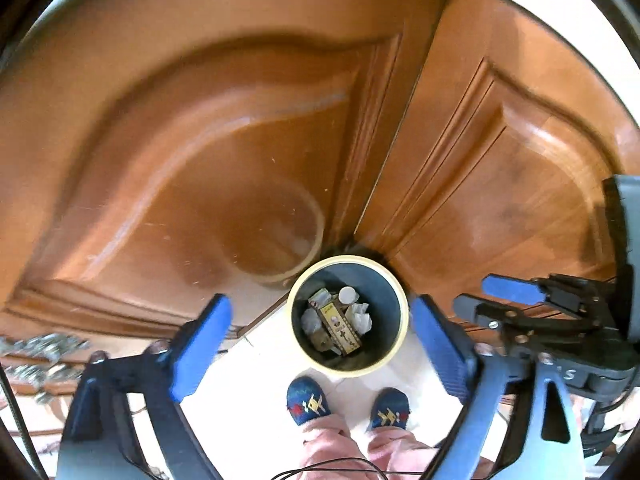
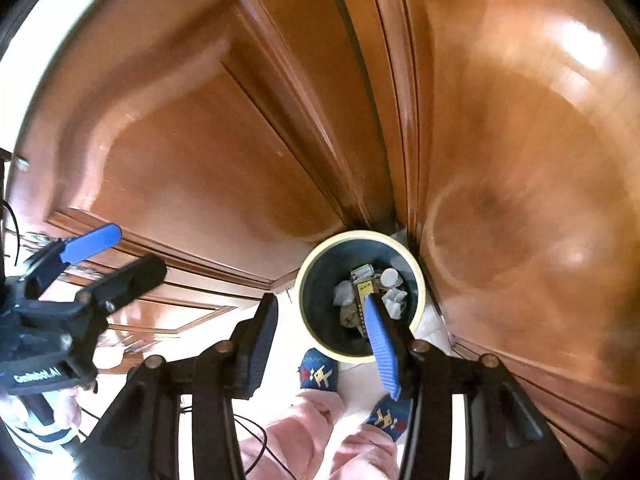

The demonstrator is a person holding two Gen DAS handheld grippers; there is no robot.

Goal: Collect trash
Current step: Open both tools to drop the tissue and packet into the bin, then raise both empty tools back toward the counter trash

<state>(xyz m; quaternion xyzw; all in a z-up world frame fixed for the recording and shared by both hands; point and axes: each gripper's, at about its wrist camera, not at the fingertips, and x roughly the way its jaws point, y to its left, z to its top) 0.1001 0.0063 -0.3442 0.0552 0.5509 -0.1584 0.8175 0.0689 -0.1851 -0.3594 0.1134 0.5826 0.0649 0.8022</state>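
Standing on the pale floor against the wooden doors [image 1: 240, 128], the bin [image 1: 394, 280] holds the trash [image 1: 338, 320]: a box, crumpled paper and a white cap. The left gripper [image 1: 320, 344] hangs above it, jaws spread wide and empty, the bin showing between them. The right gripper [image 2: 324, 340] hovers alongside, jaws half apart, gripping nothing.

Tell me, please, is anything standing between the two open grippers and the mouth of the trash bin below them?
Nothing visible does. The trash bin stands open-topped on the floor, no lid, with paper and a box already inside. The left gripper and right gripper are both empty above it.
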